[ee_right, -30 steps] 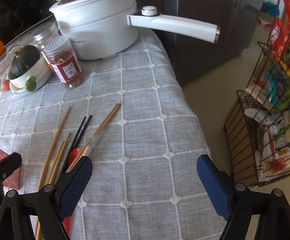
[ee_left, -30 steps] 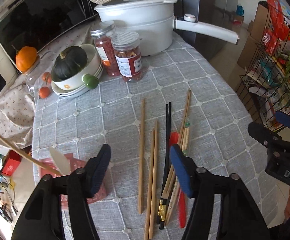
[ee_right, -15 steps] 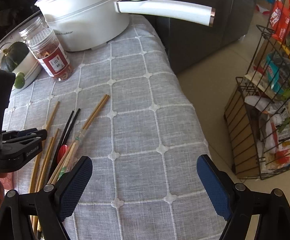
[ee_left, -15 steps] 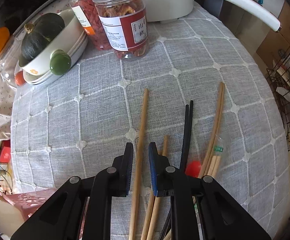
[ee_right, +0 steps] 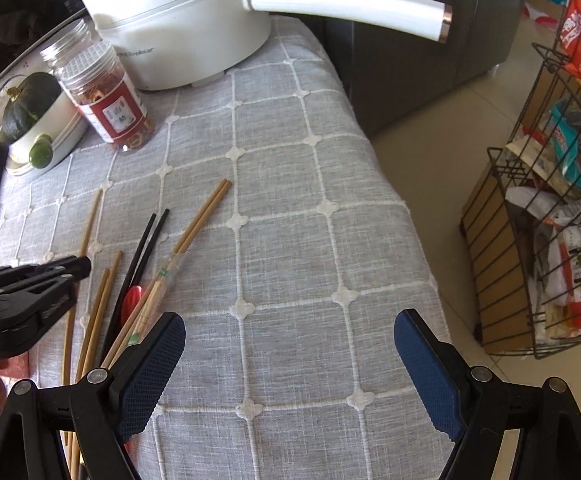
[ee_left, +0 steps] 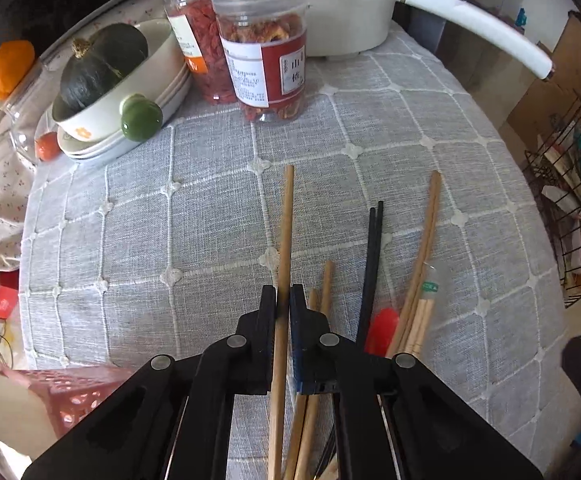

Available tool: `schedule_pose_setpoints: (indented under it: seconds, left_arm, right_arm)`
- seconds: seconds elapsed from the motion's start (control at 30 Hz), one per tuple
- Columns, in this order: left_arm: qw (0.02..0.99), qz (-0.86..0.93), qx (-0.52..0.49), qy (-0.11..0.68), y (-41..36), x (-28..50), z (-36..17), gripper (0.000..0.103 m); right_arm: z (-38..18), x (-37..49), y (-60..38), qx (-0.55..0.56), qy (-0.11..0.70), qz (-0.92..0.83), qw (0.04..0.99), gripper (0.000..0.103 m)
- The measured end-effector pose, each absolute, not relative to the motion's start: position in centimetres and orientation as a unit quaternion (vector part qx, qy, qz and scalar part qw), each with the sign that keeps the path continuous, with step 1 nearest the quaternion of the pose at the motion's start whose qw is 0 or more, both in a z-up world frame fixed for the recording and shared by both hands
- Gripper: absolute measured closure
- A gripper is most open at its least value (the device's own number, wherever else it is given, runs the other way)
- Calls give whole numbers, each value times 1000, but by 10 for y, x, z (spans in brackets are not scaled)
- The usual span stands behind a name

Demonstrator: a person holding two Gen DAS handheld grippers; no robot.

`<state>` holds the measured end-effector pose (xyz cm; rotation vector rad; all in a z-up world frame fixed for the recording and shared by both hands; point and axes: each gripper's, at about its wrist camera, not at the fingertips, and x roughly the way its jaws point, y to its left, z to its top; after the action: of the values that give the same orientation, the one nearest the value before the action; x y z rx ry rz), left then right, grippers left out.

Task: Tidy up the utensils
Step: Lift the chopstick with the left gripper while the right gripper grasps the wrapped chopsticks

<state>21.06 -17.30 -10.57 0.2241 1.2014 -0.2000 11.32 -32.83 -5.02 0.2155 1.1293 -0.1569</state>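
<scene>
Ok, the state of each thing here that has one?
Left hand-held gripper: shut on the long wooden chopstick.
Right hand-held gripper: open, nothing between its jaws.
Red-label jar: upright, lid on.
White pot: lid on.
Black chopsticks: lying flat.

Bright daylight, sharp focus, strong fisheye bending, dark corners.

Grey tablecloth, white grid; tan chopstick; black chopsticks.

Chopsticks on checked tablecloth
</scene>
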Motion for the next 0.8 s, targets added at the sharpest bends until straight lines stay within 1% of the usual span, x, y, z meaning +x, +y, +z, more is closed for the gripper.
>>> schedule_pose_setpoints:
  seconds: [0.33, 0.5, 0.6, 0.67, 0.7, 0.77, 0.8]
  left_arm:
    - [856, -166, 97, 481, -150, 135, -19, 97]
    - [868, -192, 86, 450, -123, 102, 9, 97]
    - [873, -206, 68, 436, -100, 85, 19, 97]
    - [876, -211, 55, 430, -86, 74, 21, 97]
    - [877, -214, 49, 428, -79, 71, 21, 97]
    - [880, -215, 37, 422, -67, 64, 18, 97]
    - [882, -213, 30, 418, -60, 62, 16, 97]
  right_arm:
    - [-62, 117, -315, 148, 556, -27, 817, 14]
    - [-75, 123, -303, 170, 572, -8, 802, 16]
    - [-83, 128, -294, 188, 579, 8, 793, 27]
    - [-87, 132, -288, 194, 584, 16, 788, 40]
    - [-89, 134, -284, 195, 586, 20, 786, 43]
    - [-94, 139, -277, 195, 589, 26, 783, 52]
    - [-97, 141, -274, 194, 591, 28, 783, 54]
